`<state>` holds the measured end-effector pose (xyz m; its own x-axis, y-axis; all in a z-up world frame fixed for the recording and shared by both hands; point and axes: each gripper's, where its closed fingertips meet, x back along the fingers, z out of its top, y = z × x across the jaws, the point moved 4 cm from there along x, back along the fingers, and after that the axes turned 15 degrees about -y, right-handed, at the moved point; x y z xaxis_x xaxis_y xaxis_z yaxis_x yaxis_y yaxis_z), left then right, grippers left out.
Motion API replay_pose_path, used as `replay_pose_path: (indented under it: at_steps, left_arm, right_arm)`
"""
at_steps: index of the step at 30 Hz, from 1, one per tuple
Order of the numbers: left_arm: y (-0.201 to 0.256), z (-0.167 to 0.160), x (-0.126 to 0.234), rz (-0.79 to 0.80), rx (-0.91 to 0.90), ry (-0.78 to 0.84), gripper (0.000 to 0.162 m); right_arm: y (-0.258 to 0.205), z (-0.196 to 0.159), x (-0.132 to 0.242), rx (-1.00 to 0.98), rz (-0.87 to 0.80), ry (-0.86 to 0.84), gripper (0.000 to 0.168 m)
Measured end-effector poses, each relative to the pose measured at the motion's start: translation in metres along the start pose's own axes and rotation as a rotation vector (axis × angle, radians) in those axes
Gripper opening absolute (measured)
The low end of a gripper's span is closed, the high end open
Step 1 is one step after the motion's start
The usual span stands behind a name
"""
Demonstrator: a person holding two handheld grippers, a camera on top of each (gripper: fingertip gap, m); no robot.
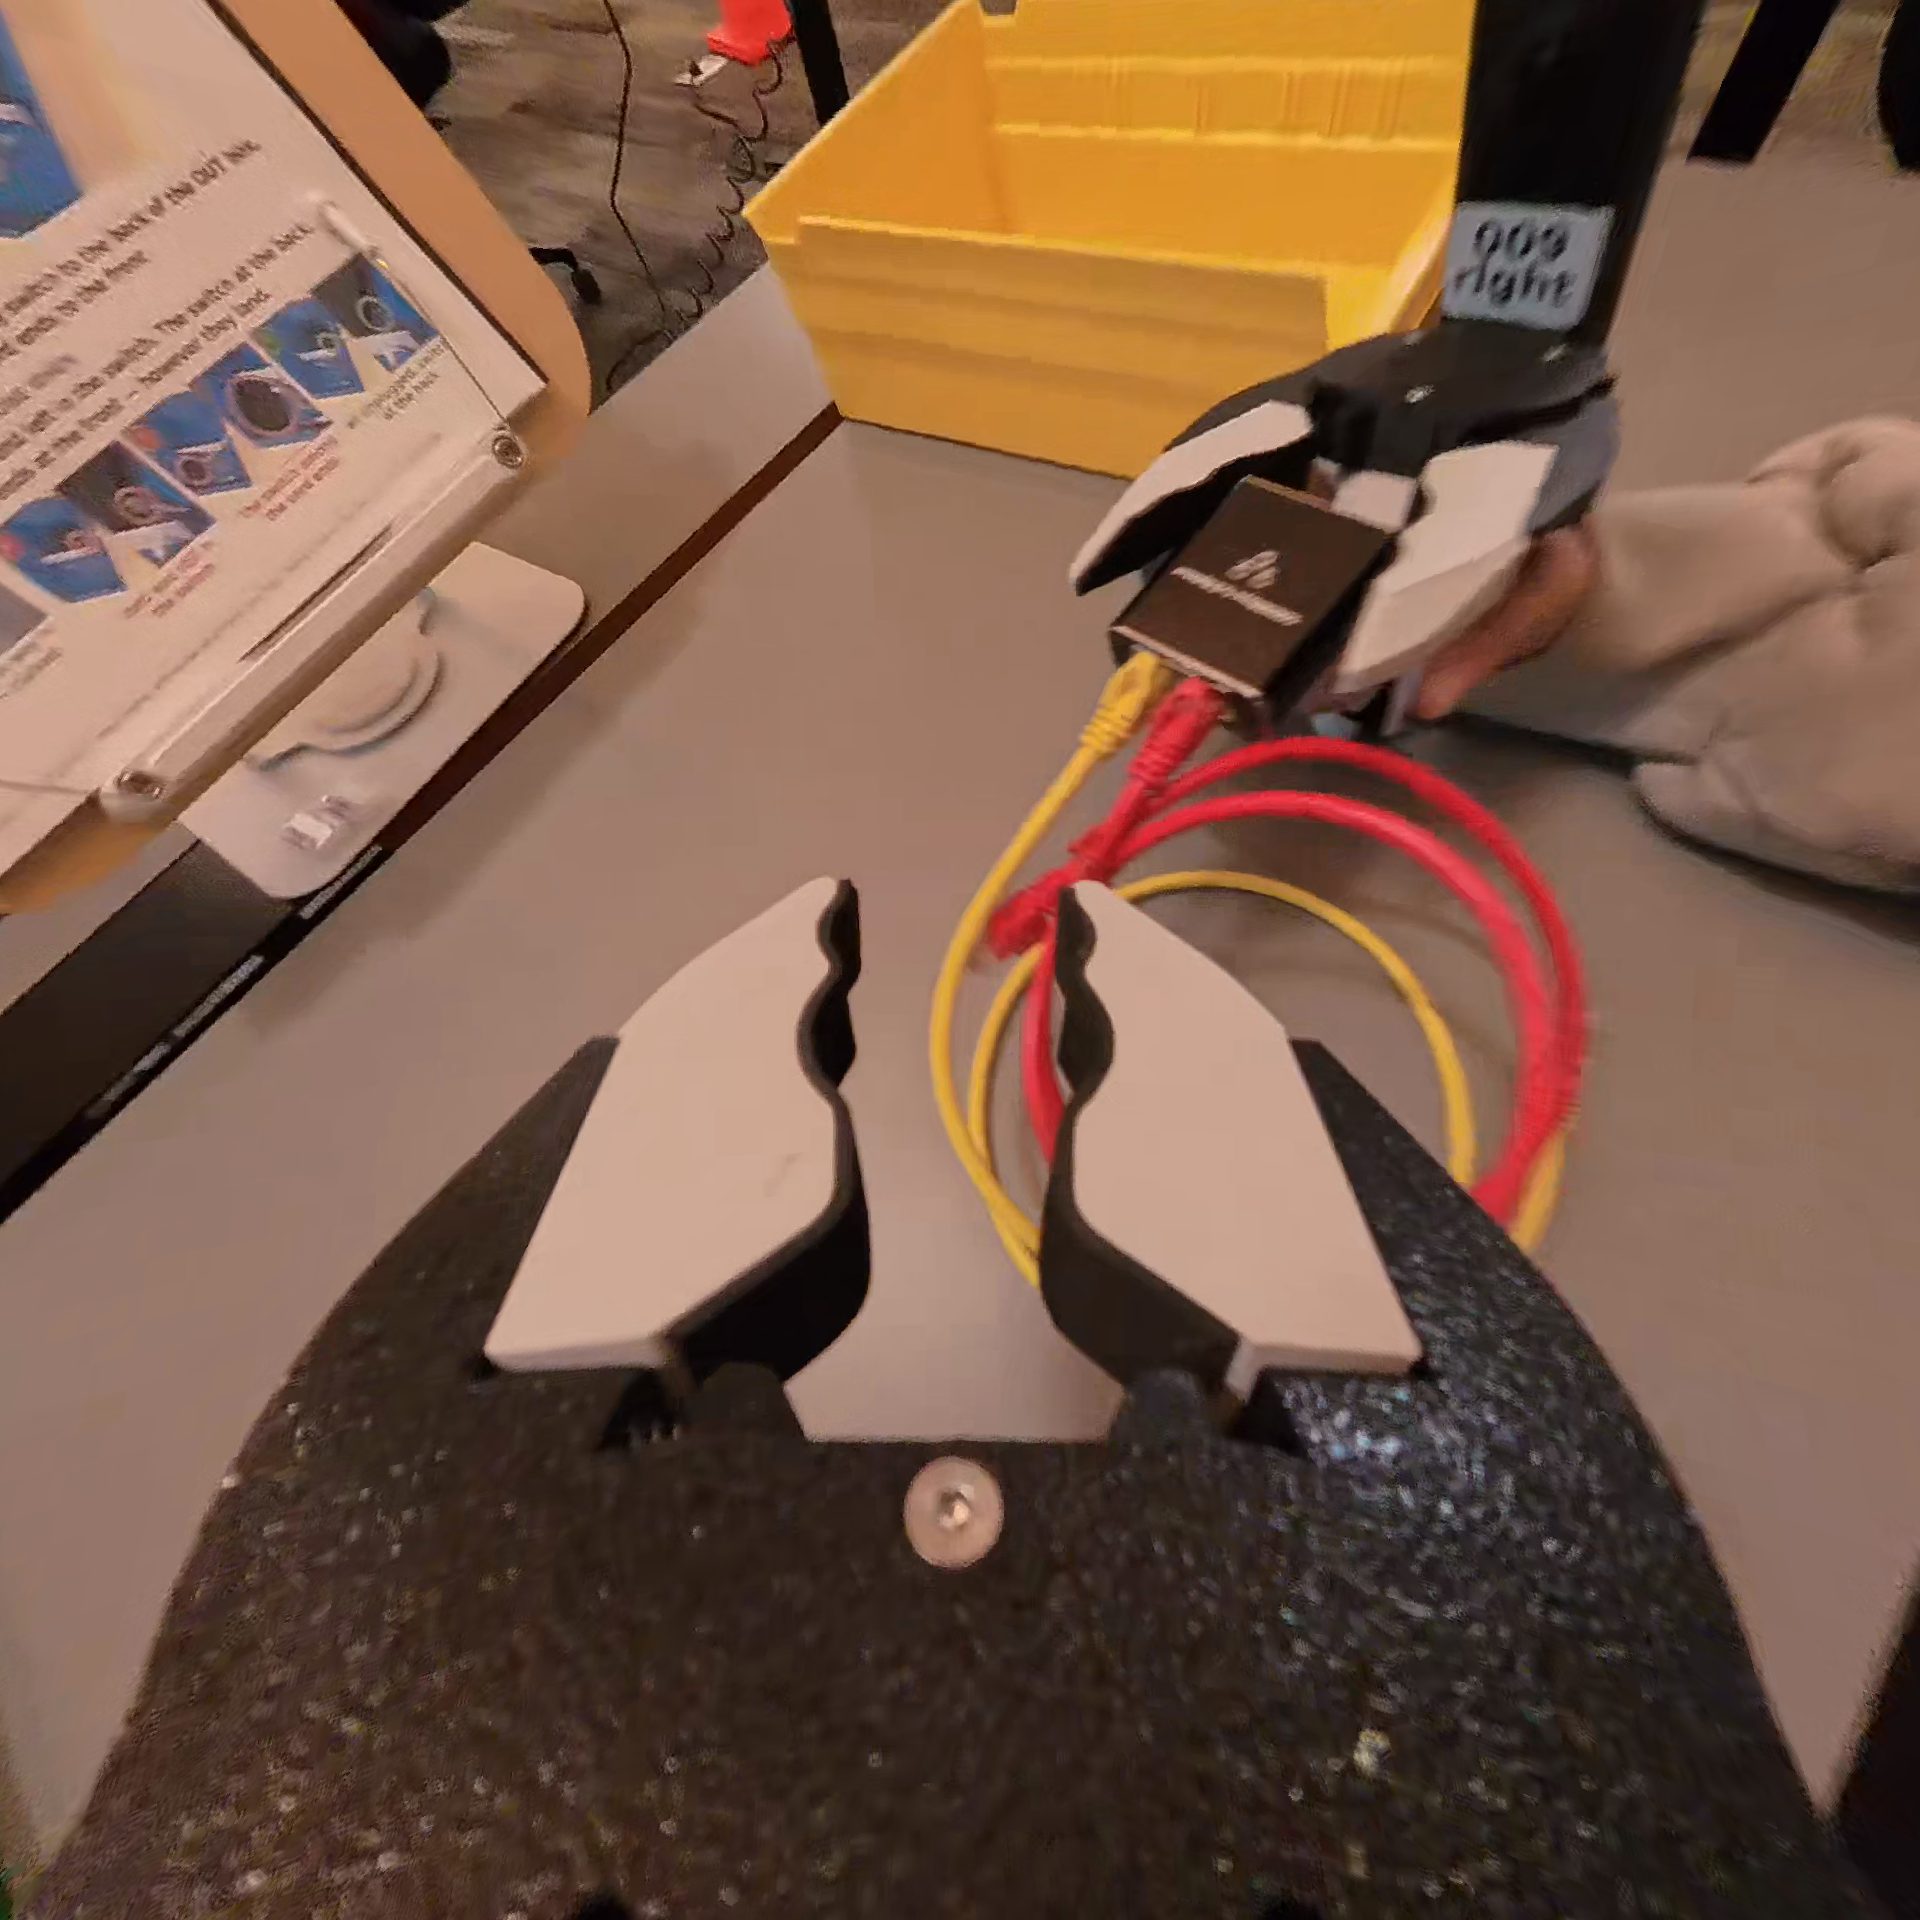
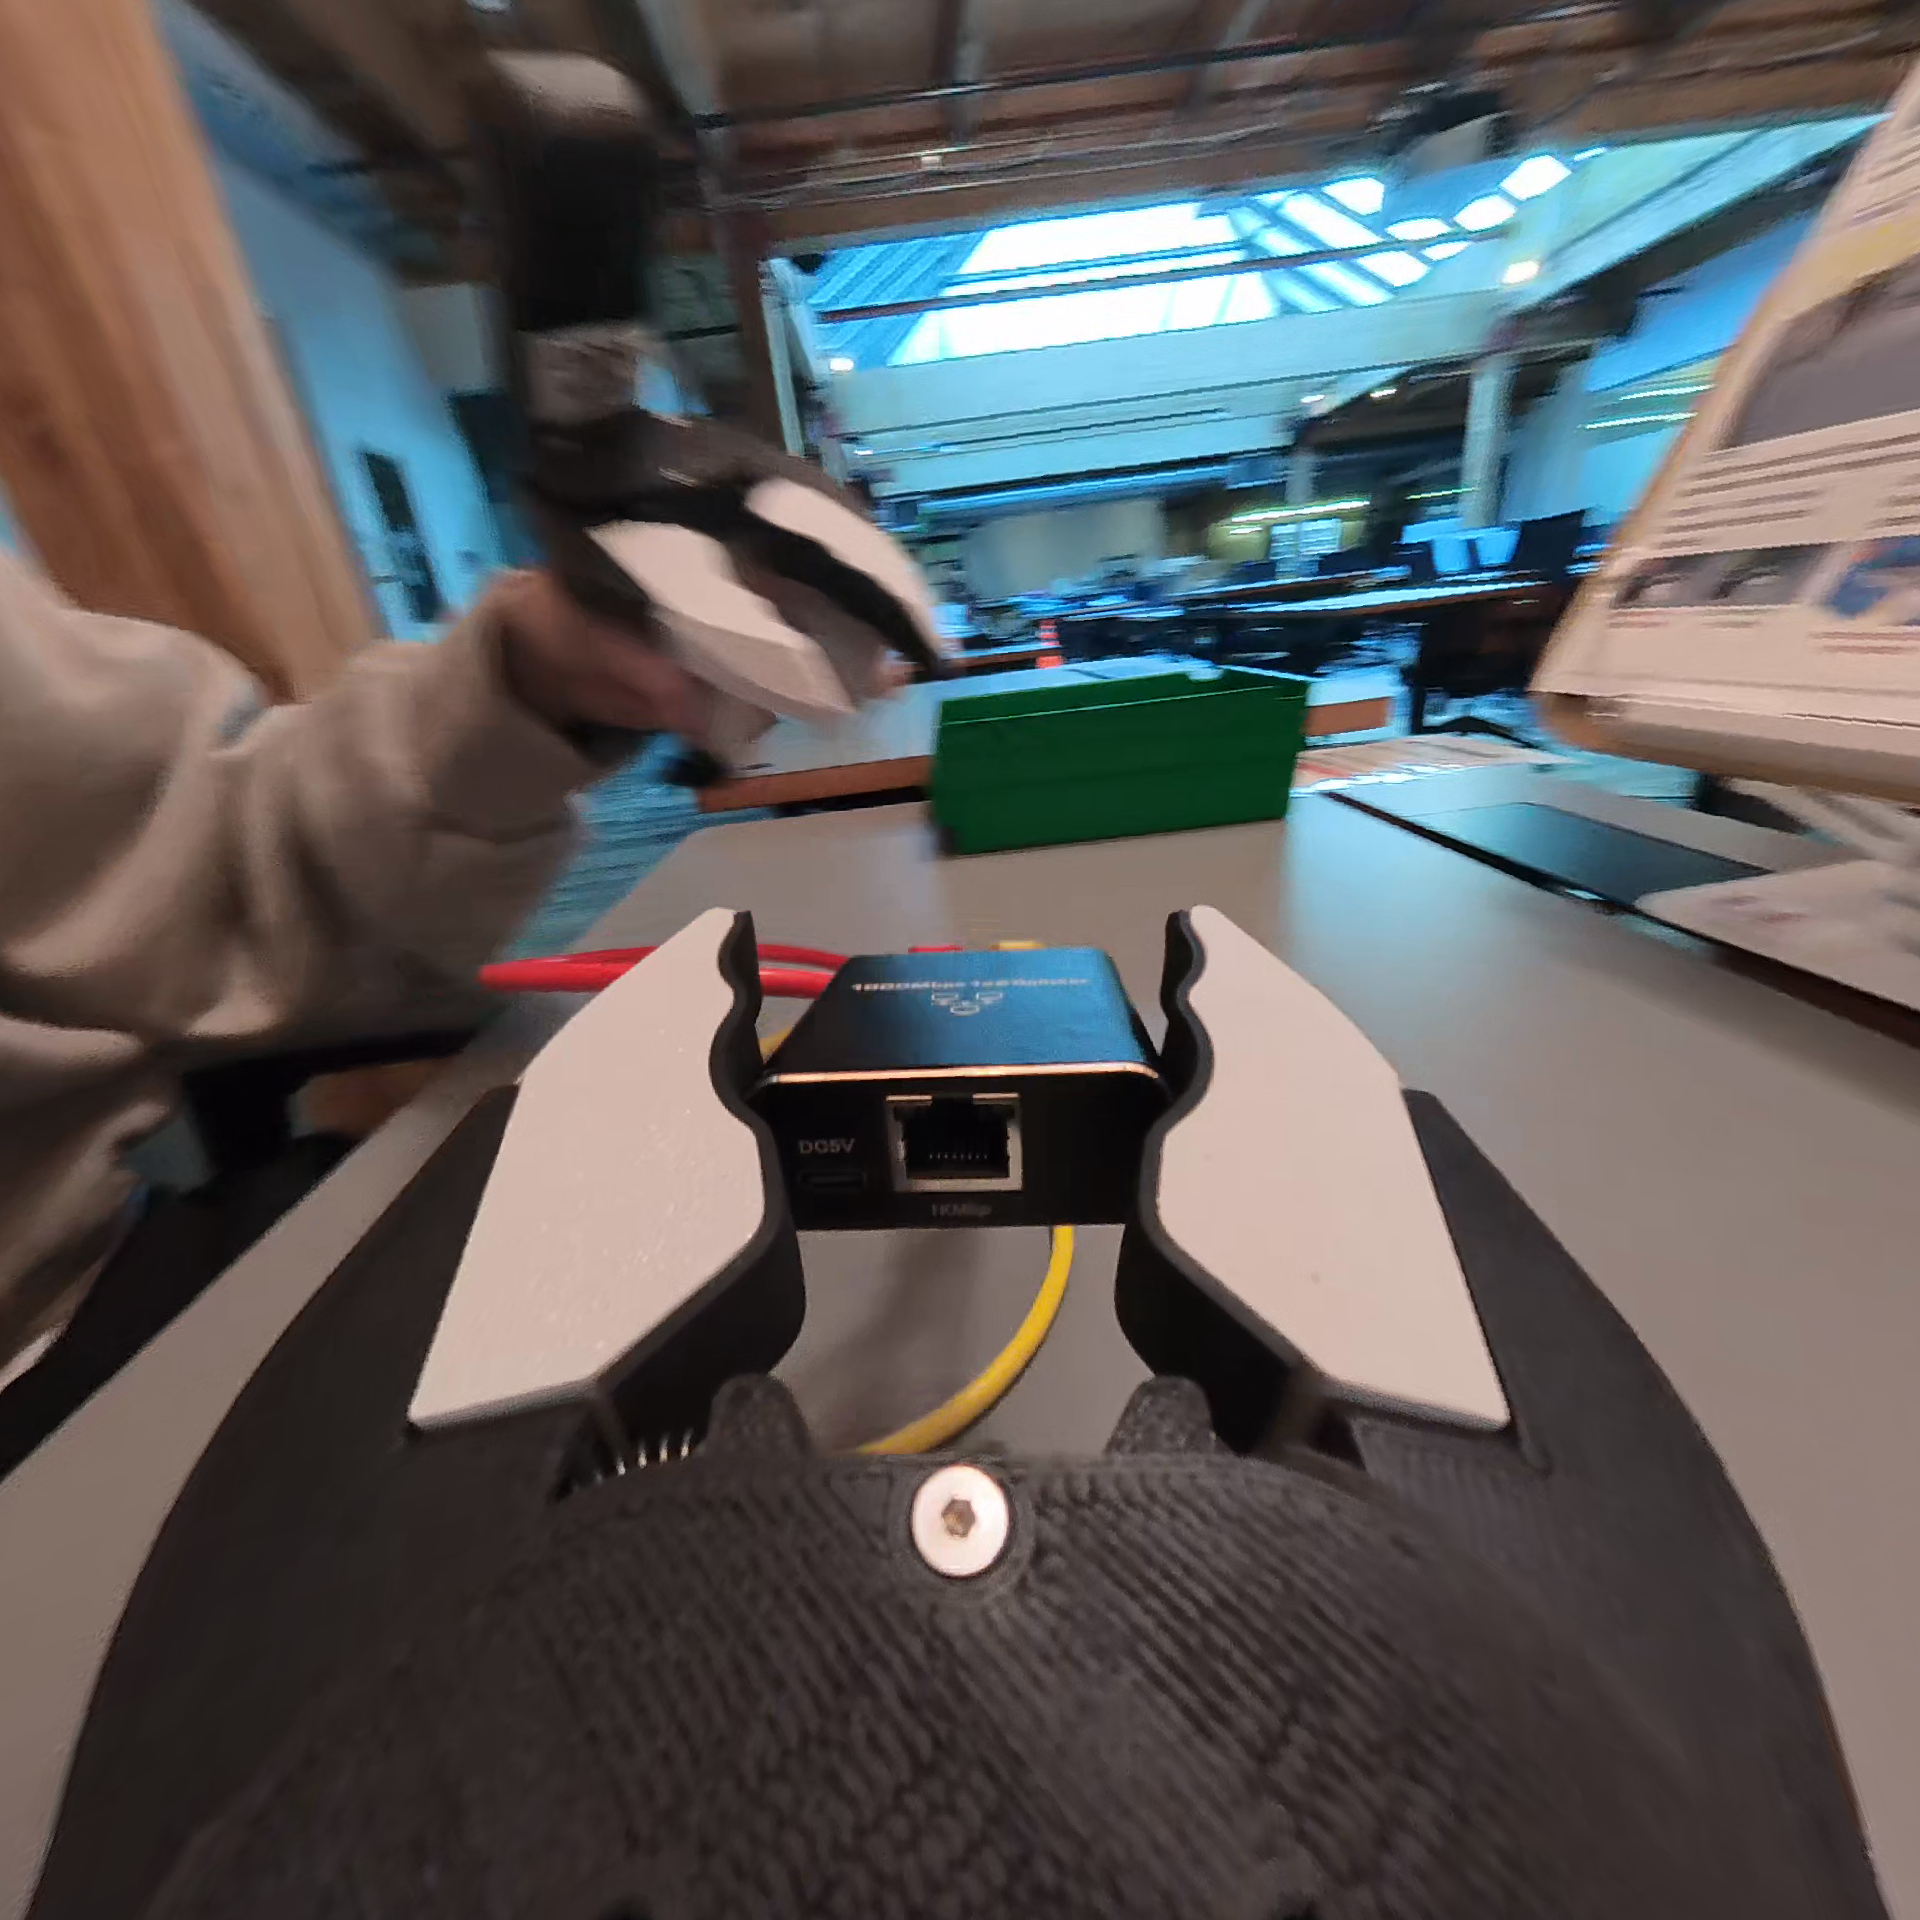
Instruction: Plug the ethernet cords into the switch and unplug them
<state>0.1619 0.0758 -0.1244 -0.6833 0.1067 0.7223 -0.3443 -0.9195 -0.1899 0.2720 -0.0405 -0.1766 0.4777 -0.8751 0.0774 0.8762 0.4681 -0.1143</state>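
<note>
My right gripper (image 2: 956, 927) is shut on a small black switch (image 2: 956, 1039), held just above the grey table (image 2: 1351, 1039), with an empty port facing the camera. In the left wrist view the switch (image 1: 1247, 582) sits between the right gripper's fingers (image 1: 1455, 561). A yellow cord (image 1: 1117, 712) and a red cord (image 1: 1174, 732) are plugged into its near side. Both cords lie coiled on the table, and the red cord's free end (image 1: 1023, 914) lies beside my left gripper's right fingertip. My left gripper (image 1: 961, 914) is open and empty above the table; it shows blurred in the right wrist view (image 2: 790, 613).
A yellow bin (image 1: 1091, 239) stands at the table's far edge behind the switch. A green bin (image 2: 1112, 758) stands at the opposite end. An instruction sign on a stand (image 1: 239, 436) is at the left. A person's beige sleeve (image 1: 1766, 675) rests at the right. Across from one pair of fingers to the other is roughly 11 centimeters.
</note>
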Motion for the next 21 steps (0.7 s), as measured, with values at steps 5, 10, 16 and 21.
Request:
replay_pose_path:
  at_steps: [5, 10, 16, 21]
  left_arm:
    - [0.052, -0.014, 0.020, -0.254, 0.175, -0.039, 0.039]
    - [0.062, -0.028, -0.021, -0.748, 0.676, 0.035, 0.047]
    - [0.061, -0.037, -0.073, -1.056, 1.090, -0.021, 0.057]
    - [0.062, -0.010, -0.087, -1.136, 1.221, 0.103, 0.065]
  right_arm:
    - [0.005, 0.001, -0.005, 0.006, -0.050, -0.019, 0.076]
    - [-0.004, 0.002, -0.010, 0.069, -0.015, -0.048, 0.075]
    - [-0.005, 0.004, -0.016, 0.110, -0.022, -0.071, 0.075]
    - [-0.009, 0.003, -0.020, 0.144, -0.013, -0.095, 0.075]
